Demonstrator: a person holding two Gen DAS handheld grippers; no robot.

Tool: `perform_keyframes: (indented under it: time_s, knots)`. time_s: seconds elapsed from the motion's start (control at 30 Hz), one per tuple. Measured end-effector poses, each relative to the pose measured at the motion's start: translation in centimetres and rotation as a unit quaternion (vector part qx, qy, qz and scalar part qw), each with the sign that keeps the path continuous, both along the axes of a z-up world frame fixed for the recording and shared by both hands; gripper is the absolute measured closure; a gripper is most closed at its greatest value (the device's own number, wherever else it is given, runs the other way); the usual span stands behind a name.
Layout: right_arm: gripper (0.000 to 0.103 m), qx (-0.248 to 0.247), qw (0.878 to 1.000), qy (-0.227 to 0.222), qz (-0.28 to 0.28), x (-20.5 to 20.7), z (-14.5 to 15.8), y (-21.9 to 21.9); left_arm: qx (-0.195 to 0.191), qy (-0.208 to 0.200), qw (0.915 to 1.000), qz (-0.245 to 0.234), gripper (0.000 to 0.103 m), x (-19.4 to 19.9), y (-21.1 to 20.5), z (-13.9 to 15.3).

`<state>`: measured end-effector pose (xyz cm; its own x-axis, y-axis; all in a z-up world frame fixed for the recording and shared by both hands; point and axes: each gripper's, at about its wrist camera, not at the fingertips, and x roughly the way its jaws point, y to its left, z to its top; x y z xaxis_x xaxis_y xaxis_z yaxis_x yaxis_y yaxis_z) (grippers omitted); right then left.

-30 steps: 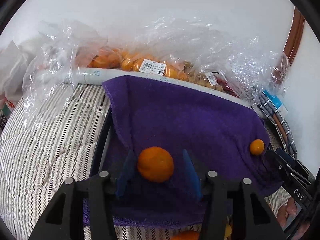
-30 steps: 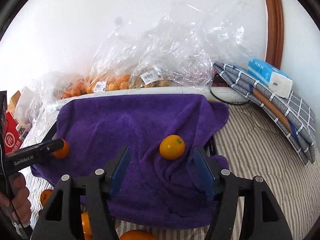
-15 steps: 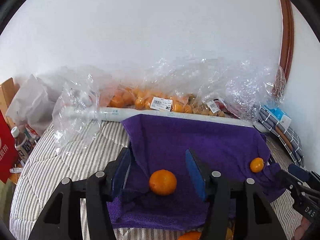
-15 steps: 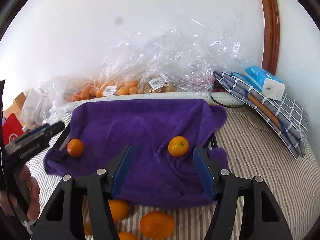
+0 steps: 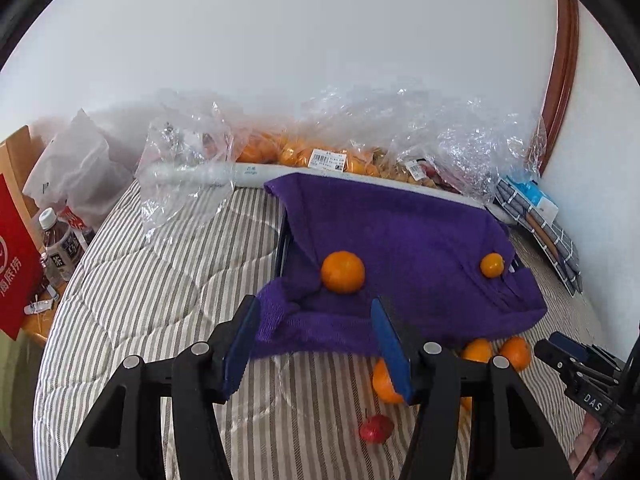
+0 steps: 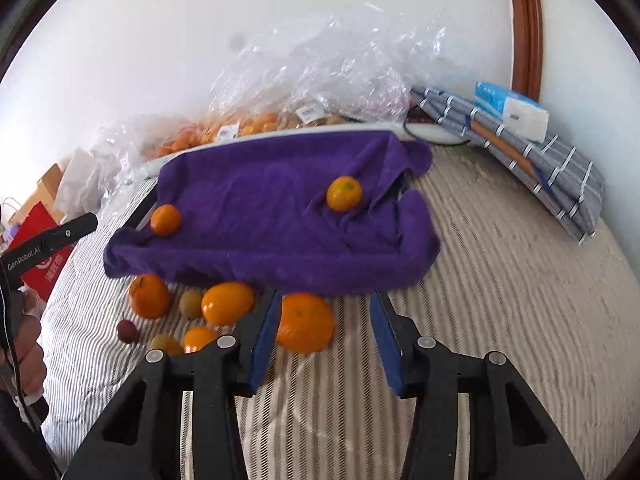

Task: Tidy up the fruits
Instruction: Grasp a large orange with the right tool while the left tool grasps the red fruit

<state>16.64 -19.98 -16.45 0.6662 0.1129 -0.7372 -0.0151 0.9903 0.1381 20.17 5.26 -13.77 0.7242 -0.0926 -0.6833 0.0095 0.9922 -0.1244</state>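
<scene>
Fingers (image 6: pixel 384 344) on your right gripper (image 6: pixel 324 340) are spread, empty, around the large round orange (image 6: pixel 306 322) on the striped bed (image 6: pixel 500 300); left gripper (image 5: pixel 312 340) likewise released. Close off-centre and it may roll, judging by the soft quilt, toward the purple towel (image 6: pixel 260 216).

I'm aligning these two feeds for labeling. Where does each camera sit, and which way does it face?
Left wrist: on the left gripper, facing the purple towel from its left end; own open fingers show, the right gripper at right.
Right wrist: on the right gripper, facing the towel's right half; own open fingers, the left gripper and holding hand show.
Shared: the towel, its two oranges, striped bedding.
</scene>
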Motion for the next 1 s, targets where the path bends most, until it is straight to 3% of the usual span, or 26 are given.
perform_keyframes:
  time_s: [0.33,0.53,0.7,0.83,0.9,1.0]
  knots:
    - [0.056,0.016,0.999,0.046,-0.007,1.9,-3.6,1.3,-0.007,0.038,0.999,-0.021,0.048,-3.1,0.8,-2.1]
    - [0.061,0.013,0.999,0.031,-0.01,1.9,-3.0,1.5,-0.035,0.05,0.997,-0.047,0.048,-3.9,0.2,-3.6]
    - [0.061,0.007,1.0,0.01,-0.01,-1.0,-1.8,0.6,-0.045,0.071,0.9939,-0.07,0.048,-4.1,-1.5,-5.1]
    - [0.061,-0.012,1.0,-0.002,0.0,-2.6,-1.5,0.3,-0.026,0.063,0.9947,-0.078,0.049,-4.1,-2.5,-5.7]
    - [0.061,-0.014,1.0,-0.007,0.001,-3.0,-1.7,0.1,-0.036,0.066,0.9938,-0.081,0.062,-3.9,-2.7,-6.1]
    - [0.061,0.009,1.0,-0.002,-0.004,-3.4,-2.2,-0.5,-0.045,0.072,0.9933,-0.079,0.076,-3.7,-2.7,-6.5]
